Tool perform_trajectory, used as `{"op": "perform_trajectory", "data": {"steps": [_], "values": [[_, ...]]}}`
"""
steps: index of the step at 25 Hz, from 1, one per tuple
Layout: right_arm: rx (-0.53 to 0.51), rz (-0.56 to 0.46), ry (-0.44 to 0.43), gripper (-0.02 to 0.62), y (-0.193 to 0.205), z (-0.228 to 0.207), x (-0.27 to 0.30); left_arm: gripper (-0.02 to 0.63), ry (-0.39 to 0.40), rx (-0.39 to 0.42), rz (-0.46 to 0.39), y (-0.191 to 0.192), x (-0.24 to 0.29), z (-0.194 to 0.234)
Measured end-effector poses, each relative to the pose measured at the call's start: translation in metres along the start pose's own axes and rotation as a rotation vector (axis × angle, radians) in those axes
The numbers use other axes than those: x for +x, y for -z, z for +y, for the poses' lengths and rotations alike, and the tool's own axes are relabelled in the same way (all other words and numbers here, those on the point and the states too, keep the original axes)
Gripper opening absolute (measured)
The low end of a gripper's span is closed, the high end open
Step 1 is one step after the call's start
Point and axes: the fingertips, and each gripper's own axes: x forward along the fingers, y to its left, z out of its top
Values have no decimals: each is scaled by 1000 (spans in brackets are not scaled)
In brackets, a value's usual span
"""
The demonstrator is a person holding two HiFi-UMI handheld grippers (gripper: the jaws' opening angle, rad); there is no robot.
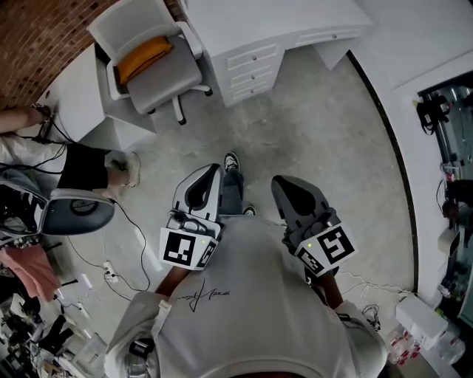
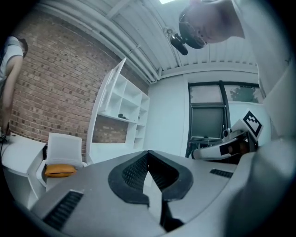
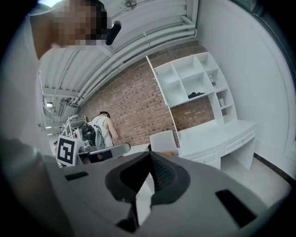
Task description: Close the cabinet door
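Note:
The white cabinet [image 2: 126,107] is a set of open shelves above a desk, against the brick wall. Its tall white door [image 2: 107,95] stands swung out to the left of the shelves. The right gripper view shows the same shelves [image 3: 192,79] high on the wall. Both grippers are far from the cabinet, held close to the person's chest. My left gripper [image 1: 209,181] is shut with nothing in it, its tips meeting [image 2: 148,152]. My right gripper [image 1: 290,192] is also shut and empty [image 3: 150,153].
A white desk [image 1: 284,22] with drawers [image 1: 251,68] stands ahead. A grey chair [image 1: 151,70] with an orange cushion [image 1: 144,55] is to its left. Another person [image 1: 81,166] sits at the left near cables [image 1: 111,273]. Glass doors [image 2: 208,115] are to the right.

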Motion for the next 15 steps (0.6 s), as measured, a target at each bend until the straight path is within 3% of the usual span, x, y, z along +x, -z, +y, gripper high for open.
{"op": "perform_trajectory", "data": {"steps": [7,15], "values": [[-12,-18,-16,23,-48,-22,78,16,-18,4,-45,-28,51,73],[-132,-3,-41,23,-98,-40,155,16,-67,-4,-116,-59,97,140]]}}
